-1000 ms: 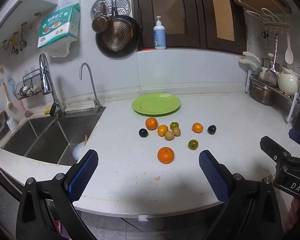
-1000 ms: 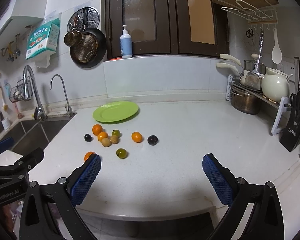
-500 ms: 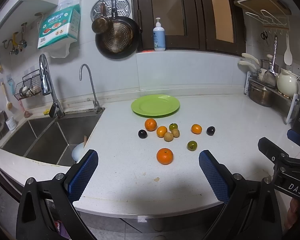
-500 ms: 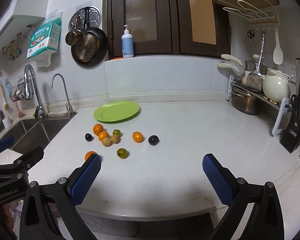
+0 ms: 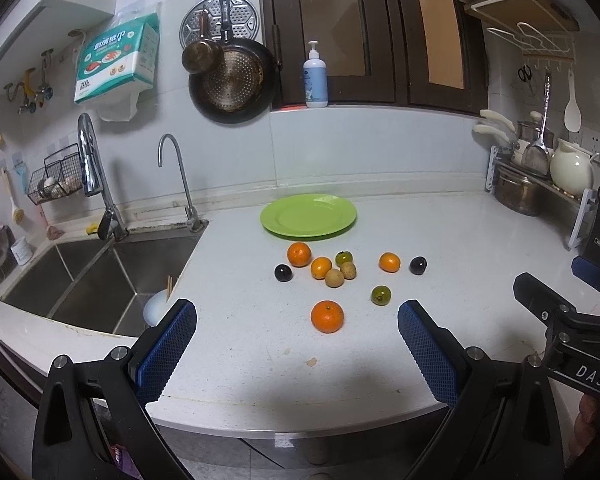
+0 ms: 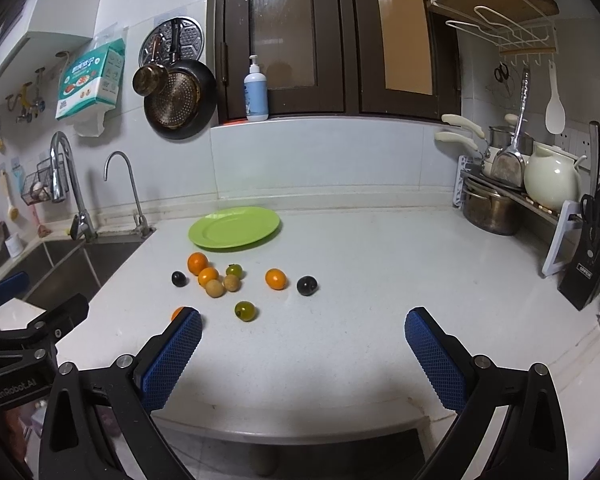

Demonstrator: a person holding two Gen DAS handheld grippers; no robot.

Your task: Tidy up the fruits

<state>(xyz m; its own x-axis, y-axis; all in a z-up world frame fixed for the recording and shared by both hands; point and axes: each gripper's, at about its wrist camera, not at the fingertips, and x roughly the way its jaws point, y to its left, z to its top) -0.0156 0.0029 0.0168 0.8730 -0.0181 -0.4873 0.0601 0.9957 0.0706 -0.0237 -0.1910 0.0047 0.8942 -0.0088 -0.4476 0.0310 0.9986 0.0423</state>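
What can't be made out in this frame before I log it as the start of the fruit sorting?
- Nearest orange: in the right wrist view, mostly hidden behind the right gripper's left finger; clear in the left wrist view.
- Small brown fruits: too small to identify.
- Sink contents: a pale object in the basin is cut off by the counter edge.
- The person: only a sliver of hand at the left wrist view's edge.

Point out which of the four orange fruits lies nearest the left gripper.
The large orange lying alone at the front of the group, closest to the left gripper. The other three orange fruits sit farther back, nearer the green plate.
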